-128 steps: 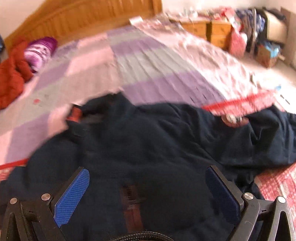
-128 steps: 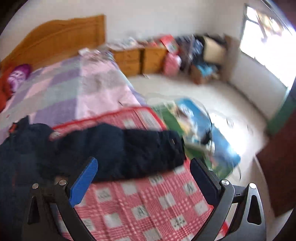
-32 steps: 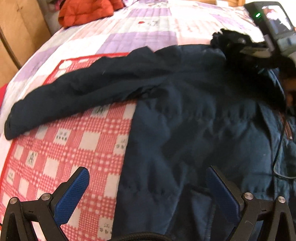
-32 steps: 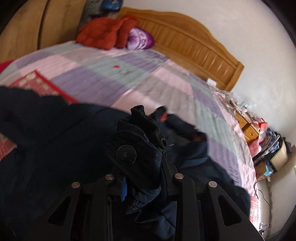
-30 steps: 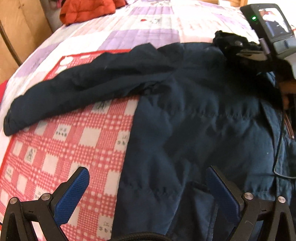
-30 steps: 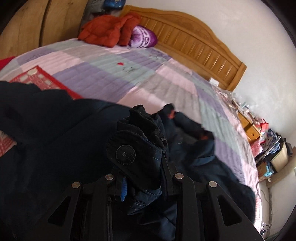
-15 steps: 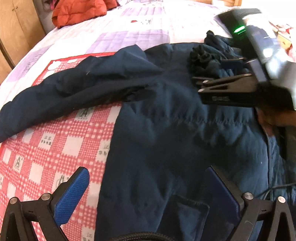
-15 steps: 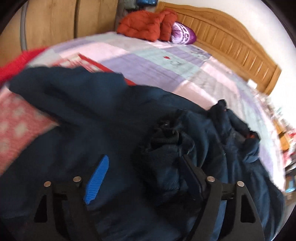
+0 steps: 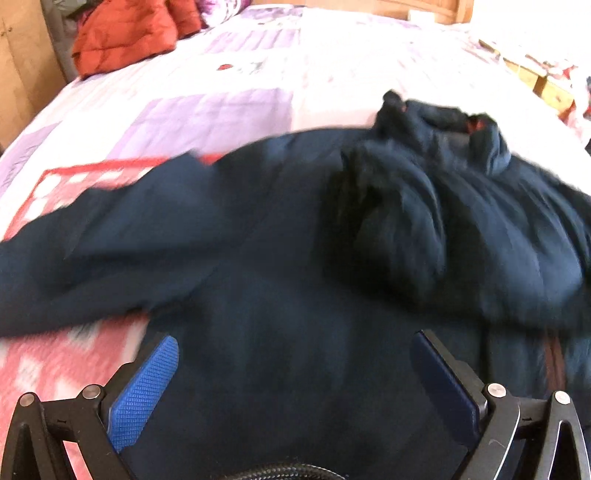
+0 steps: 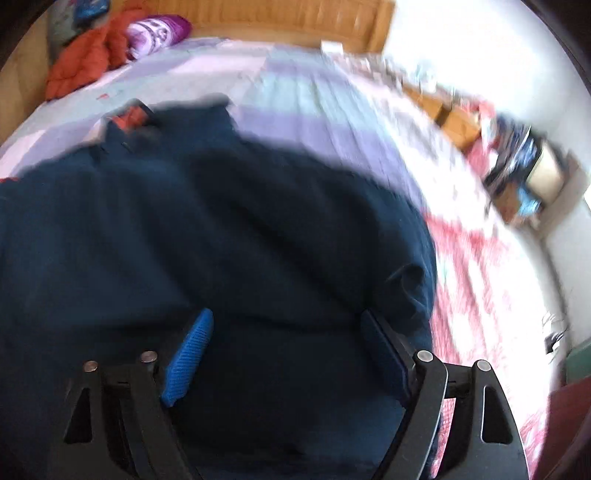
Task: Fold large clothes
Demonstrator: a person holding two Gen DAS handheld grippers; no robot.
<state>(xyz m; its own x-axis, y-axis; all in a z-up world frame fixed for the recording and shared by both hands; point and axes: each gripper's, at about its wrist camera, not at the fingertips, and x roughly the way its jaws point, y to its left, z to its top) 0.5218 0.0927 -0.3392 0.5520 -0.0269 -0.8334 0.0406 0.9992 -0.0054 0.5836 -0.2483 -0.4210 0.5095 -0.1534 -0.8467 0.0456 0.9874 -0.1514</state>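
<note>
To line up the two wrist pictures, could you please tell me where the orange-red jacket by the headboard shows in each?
Left wrist: the orange-red jacket lies at the top left, on the bed's far corner.
Right wrist: the orange-red jacket is again at the upper left, beside a purple pillow.
Shared landmark: the navy coat spread mid-frame.

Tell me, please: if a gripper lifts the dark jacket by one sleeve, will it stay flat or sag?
The jacket would probably sag: it lies in soft folds and its sleeve drapes limply over the bed. It looks padded, so likely bulky and fairly heavy. One pinch would probably lift only the sleeve; the body would trail.
</note>
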